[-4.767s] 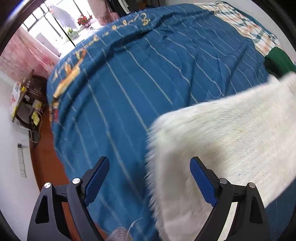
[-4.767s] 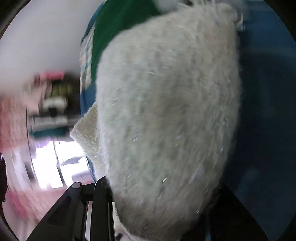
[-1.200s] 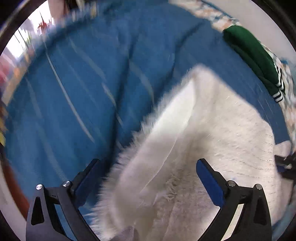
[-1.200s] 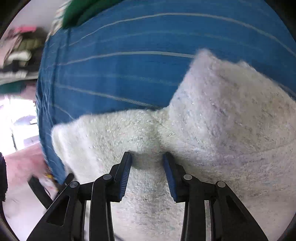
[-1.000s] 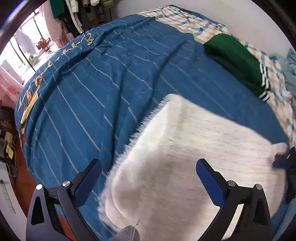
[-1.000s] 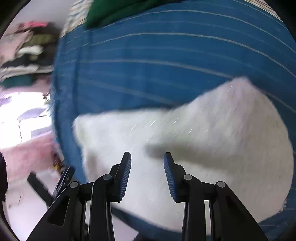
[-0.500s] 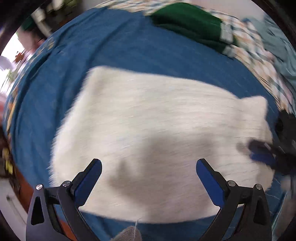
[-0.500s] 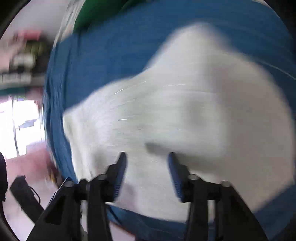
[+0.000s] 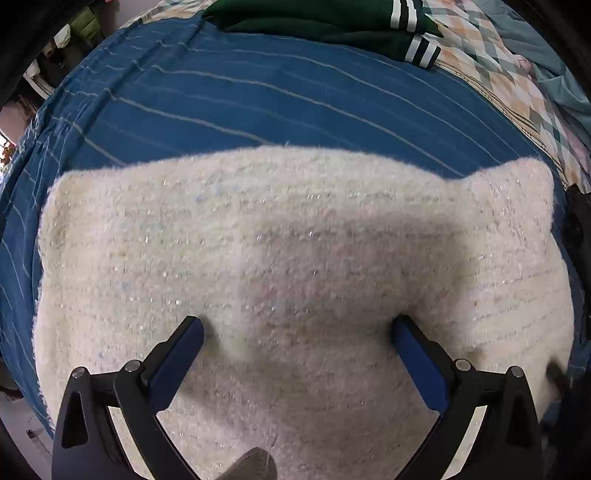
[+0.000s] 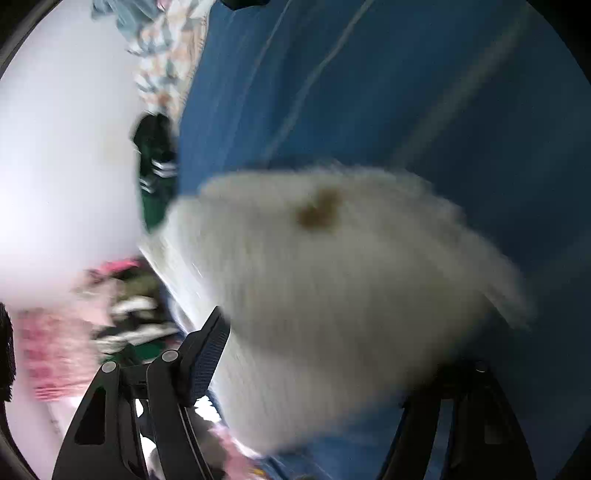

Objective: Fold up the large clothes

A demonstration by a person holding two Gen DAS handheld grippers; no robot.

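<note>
In the left wrist view, the left gripper (image 9: 297, 363) occupies the lower frame with fingers spread wide, holding nothing, above the cream fuzzy sweater (image 9: 295, 258). The sweater lies flat across the centre on the blue striped bedspread (image 9: 258, 92). A green garment (image 9: 332, 26) sits at the top edge. In the blurred right wrist view, the sweater (image 10: 332, 280) fills the centre; the right gripper (image 10: 325, 365) has fingers apart, straddling it.

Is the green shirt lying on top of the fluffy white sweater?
No, the green shirt lies apart on the blue bedspread, beyond the white sweater.
</note>
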